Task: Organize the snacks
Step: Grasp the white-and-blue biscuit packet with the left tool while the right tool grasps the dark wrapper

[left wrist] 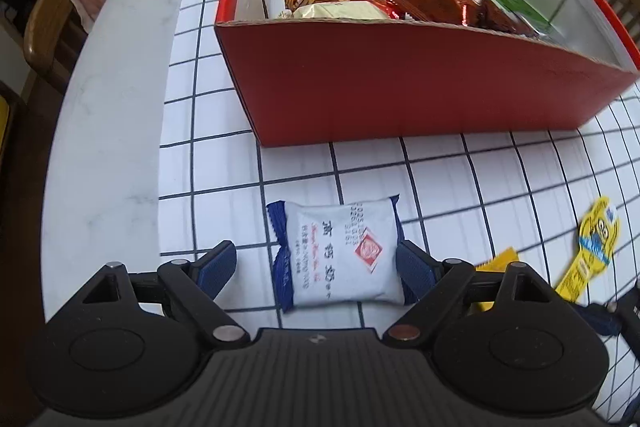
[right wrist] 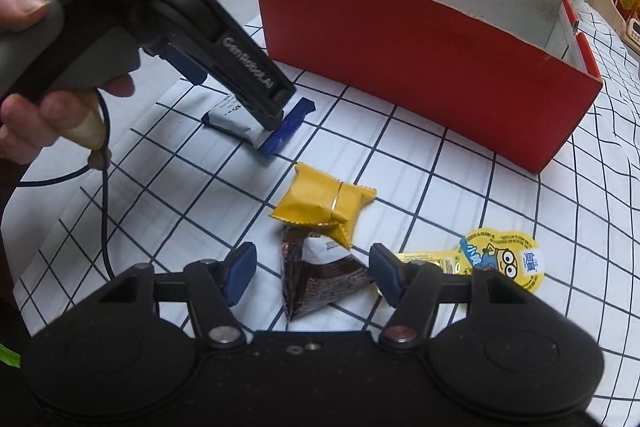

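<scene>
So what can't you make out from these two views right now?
- Red box contents: hidden by its front wall in the right wrist view.
- Dark triangular packet: label too crumpled, top under the yellow packet.
- White-and-blue packet: small print unreadable in the left wrist view.

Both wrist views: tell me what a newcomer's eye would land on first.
The big red box on the checked tablecloth stands out, with several snack packs already inside. In front of it, the left gripper straddles a white and blue packet, jaws open. Nearby, the right gripper brackets a dark brown packet below a yellow packet.
</scene>
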`<state>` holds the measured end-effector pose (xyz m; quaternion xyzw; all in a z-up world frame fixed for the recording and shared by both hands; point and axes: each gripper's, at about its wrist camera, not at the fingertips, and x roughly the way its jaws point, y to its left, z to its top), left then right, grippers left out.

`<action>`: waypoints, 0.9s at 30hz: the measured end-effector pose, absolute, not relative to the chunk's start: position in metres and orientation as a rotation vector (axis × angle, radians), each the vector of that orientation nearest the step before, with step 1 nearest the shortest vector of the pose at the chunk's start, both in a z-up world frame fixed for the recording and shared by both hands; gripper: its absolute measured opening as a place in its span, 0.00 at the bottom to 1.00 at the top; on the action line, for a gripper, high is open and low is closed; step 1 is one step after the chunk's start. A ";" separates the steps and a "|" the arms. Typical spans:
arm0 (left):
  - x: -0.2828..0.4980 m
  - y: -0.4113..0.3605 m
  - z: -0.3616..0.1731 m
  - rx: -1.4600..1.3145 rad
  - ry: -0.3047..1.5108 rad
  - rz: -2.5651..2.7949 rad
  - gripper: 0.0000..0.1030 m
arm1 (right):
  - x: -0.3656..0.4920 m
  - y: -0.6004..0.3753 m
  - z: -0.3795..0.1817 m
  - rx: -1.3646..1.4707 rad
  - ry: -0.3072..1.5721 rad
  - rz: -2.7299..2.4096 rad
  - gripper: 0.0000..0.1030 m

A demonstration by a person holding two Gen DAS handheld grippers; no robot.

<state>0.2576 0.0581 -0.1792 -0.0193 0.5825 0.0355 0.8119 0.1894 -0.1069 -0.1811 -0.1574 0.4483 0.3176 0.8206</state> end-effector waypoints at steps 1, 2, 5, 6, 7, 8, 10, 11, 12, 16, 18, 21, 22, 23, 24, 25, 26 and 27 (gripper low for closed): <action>0.259 0.058 -0.180 -0.044 1.246 0.077 0.85 | 0.190 -0.107 -0.181 -0.336 0.954 0.677 0.59; 0.261 0.057 -0.181 -0.046 1.247 0.078 0.85 | 0.190 -0.106 -0.182 -0.338 0.953 0.678 0.59; 0.264 0.055 -0.183 -0.046 1.251 0.081 0.85 | 0.190 -0.105 -0.184 -0.354 0.951 0.676 0.55; 0.265 0.056 -0.184 -0.052 1.252 0.082 0.85 | 0.190 -0.106 -0.184 -0.356 0.951 0.673 0.54; 0.265 0.056 -0.185 -0.060 1.255 0.082 0.85 | 0.190 -0.106 -0.185 -0.355 0.953 0.670 0.53; 0.266 0.056 -0.186 -0.069 1.261 0.082 0.85 | 0.191 -0.106 -0.186 -0.356 0.954 0.666 0.52; 0.268 0.056 -0.188 -0.083 1.270 0.083 0.85 | 0.190 -0.106 -0.186 -0.365 0.950 0.662 0.50; 0.270 0.057 -0.190 -0.085 1.272 0.086 0.85 | 0.188 -0.105 -0.186 -0.374 0.945 0.660 0.50; 0.269 0.057 -0.189 -0.081 1.269 0.088 0.85 | 0.187 -0.105 -0.186 -0.384 0.942 0.657 0.48; 0.267 0.057 -0.190 -0.075 1.262 0.083 0.84 | 0.185 -0.104 -0.185 -0.397 0.935 0.651 0.46; 0.266 0.056 -0.190 -0.066 1.251 0.080 0.79 | 0.184 -0.105 -0.185 -0.393 0.935 0.651 0.44; 0.261 0.053 -0.188 -0.053 1.232 0.071 0.70 | 0.183 -0.106 -0.184 -0.384 0.933 0.654 0.41; 0.261 0.054 -0.187 -0.052 1.229 0.069 0.68 | 0.182 -0.106 -0.183 -0.382 0.933 0.654 0.40; 0.260 0.055 -0.186 -0.051 1.225 0.068 0.66 | 0.182 -0.106 -0.183 -0.379 0.932 0.652 0.39; 0.259 0.056 -0.186 -0.052 1.222 0.067 0.64 | 0.182 -0.107 -0.183 -0.374 0.933 0.651 0.39; 0.258 0.057 -0.185 -0.054 1.218 0.066 0.63 | 0.182 -0.107 -0.182 -0.367 0.934 0.652 0.38; 0.257 0.056 -0.184 -0.055 1.215 0.065 0.61 | 0.181 -0.108 -0.181 -0.362 0.933 0.650 0.38; 0.256 0.058 -0.183 -0.057 1.211 0.061 0.60 | 0.181 -0.108 -0.181 -0.358 0.934 0.649 0.37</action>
